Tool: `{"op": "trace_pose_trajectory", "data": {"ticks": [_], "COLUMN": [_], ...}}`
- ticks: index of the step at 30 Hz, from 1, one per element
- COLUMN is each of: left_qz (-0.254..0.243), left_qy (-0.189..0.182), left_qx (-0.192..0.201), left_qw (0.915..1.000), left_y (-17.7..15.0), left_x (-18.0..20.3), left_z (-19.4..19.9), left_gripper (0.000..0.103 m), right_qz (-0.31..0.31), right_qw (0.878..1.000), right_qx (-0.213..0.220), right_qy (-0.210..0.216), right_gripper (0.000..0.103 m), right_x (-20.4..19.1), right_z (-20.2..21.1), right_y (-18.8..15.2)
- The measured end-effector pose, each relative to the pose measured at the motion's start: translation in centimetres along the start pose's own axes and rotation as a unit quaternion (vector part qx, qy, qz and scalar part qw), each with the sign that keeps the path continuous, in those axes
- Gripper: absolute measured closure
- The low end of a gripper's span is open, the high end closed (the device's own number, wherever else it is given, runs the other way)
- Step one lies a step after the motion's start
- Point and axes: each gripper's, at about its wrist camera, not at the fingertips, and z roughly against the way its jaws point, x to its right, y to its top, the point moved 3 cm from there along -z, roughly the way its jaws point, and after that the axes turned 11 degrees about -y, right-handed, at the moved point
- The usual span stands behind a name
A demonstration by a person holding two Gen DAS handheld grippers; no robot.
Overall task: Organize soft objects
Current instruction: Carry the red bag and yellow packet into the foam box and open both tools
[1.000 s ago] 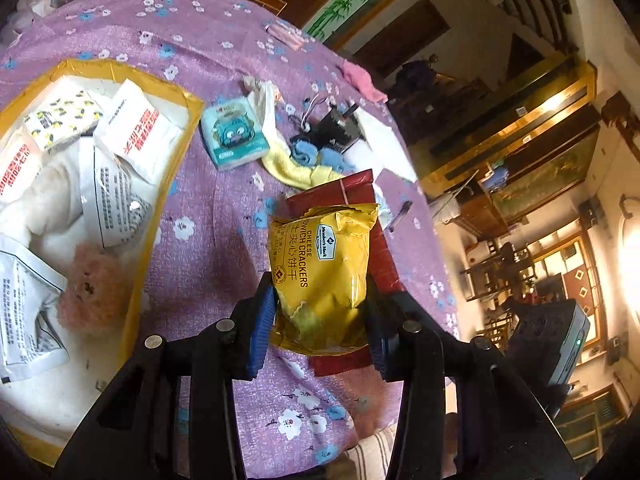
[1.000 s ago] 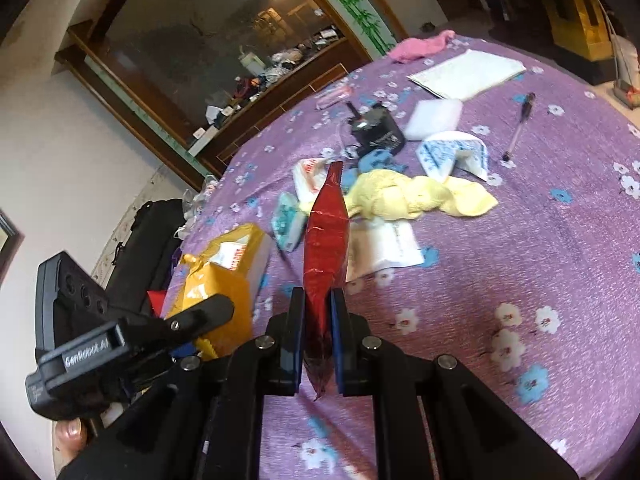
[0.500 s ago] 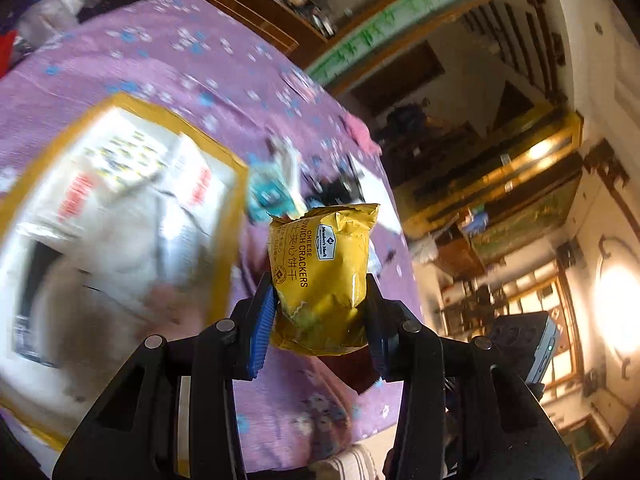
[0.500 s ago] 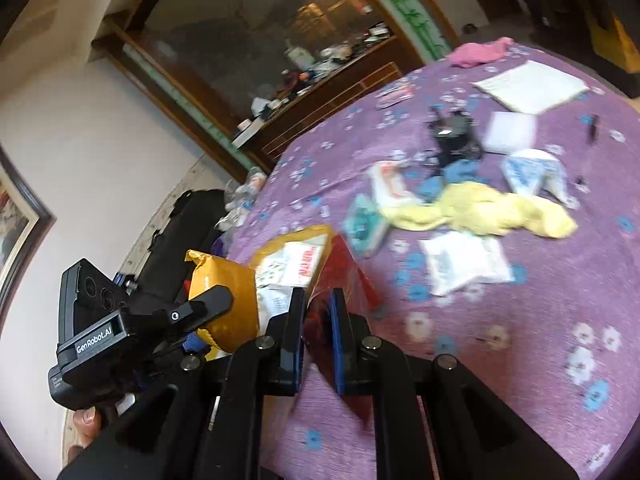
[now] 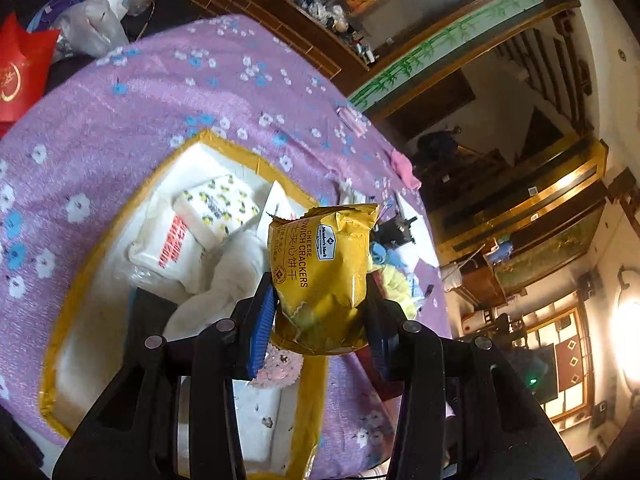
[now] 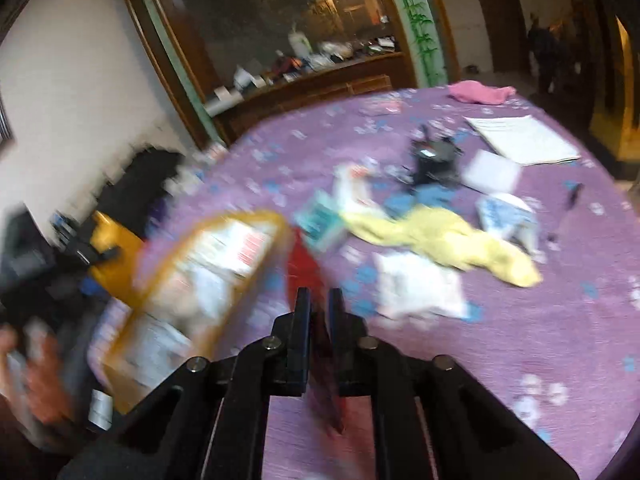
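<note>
Risk, largest first. The yellow-edged box (image 5: 256,162) on the purple flowered tablecloth (image 5: 132,100) is already crowded: white sachets with red print (image 5: 172,240), a bee-patterned pack (image 5: 218,204), white stuffing and a pink plush toy (image 5: 276,370) at its near edge. Two further packets arriving together could collide at the rim or leave one perched on the pile, liable to slide out onto the cloth.

The left gripper (image 5: 320,316) has its jaws clamped on the lower part of the yellow cracker packet (image 5: 324,272), which stands upright above the box's near right side. The packet is puffy and glossy and held low down; in my judgement it could tip or squirt free if the hand swings sharply.

The right gripper (image 6: 318,320) has its jaws together on a thin red packet (image 6: 304,268), gripped edge-on just right of the box. This view is motion-blurred, so how securely it is held cannot be told. A flat foil edge may slip.

Surroundings on the far and right cloth: a white sheet (image 6: 520,140), a yellow cloth (image 6: 440,236), a pink cloth (image 6: 480,92), a small black device (image 6: 434,158), a teal tissue pack (image 6: 320,222), a loose white pack (image 6: 416,286). None lies between the grippers and the box; only the box's own contents obstruct.
</note>
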Motion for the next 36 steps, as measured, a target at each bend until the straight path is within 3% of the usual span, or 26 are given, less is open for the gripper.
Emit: {"op": "trace_pose_trajectory", "data": {"ticks": [1, 3, 5, 8, 10, 12, 14, 17, 20, 24, 28, 32, 36], "left_qz": [0.002, 0.0, -0.004, -0.014, -0.016, -0.015, -0.012, -0.011, -0.027, -0.043, -0.066, -0.083, -0.101], "left_qy": [-0.001, 0.001, 0.004, 0.017, 0.027, 0.033, 0.04, 0.053, 0.102, 0.132, 0.161, 0.186, 0.222], "left_qx": [-0.003, -0.006, -0.003, 0.009, 0.018, 0.02, 0.017, 0.012, 0.013, 0.009, 0.001, -0.017, -0.03], "left_qw": [1.0, 1.0, 1.0, 0.9997, 0.9994, 0.9992, 0.999, 0.9984, 0.9943, 0.9903, 0.9847, 0.9789, 0.9694], "left_y": [-0.1, -0.1, 0.1, 0.4, 0.6, 0.6, 0.6, 0.5, 0.5, 1.2, 2.4, 3.6, 4.2], "left_x": [-0.1, -0.1, 0.1, 0.4, 0.1, -0.3, -0.7, -1.2, -1.6, -2.0, -2.3, -3.0, -4.1], "left_z": [-0.3, -0.7, -0.5, 0.7, 1.6, 1.8, 1.7, 1.4, 1.3, 1.1, 0.5, -1.0, -2.9], "left_gripper": [0.063, 0.063, 0.063, 0.063, 0.063, 0.063, 0.063, 0.063, 0.062, 0.062, 0.062, 0.062, 0.062], "right_qz": [0.009, 0.055, 0.066, 0.058, 0.05, 0.048, 0.067, 0.106, 0.117, 0.11, 0.071, 0.018, -0.018], "right_qw": [1.0, 0.998, 0.998, 0.997, 0.998, 0.997, 0.995, 0.99, 0.989, 0.991, 0.997, 0.999, 0.991], "right_qx": [-0.008, 0.0, -0.024, -0.047, -0.044, -0.048, -0.069, -0.096, -0.086, -0.059, -0.023, 0.011, -0.025], "right_qy": [0.014, -0.008, 0.006, 0.015, 0.019, 0.019, 0.025, 0.0, -0.029, -0.045, -0.037, 0.044, 0.131], "right_gripper": [0.094, 0.093, 0.092, 0.08, 0.045, 0.033, 0.032, 0.033, 0.034, 0.058, 0.063, 0.063, 0.063], "right_x": [-0.2, -1.1, -1.4, -0.4, 0.5, 1.0, 0.6, -0.1, -0.2, -0.5, 0.0, -1.5, -6.0], "right_z": [-0.5, -1.2, -2.4, -3.9, -4.0, -4.2, -5.2, -6.6, -6.2, -4.7, -2.4, 0.3, -2.0], "right_y": [-0.3, -0.2, -0.2, 0.3, 0.9, 1.1, 1.0, 0.1, -0.8, -0.9, 0.8, 4.0, 7.1]}}
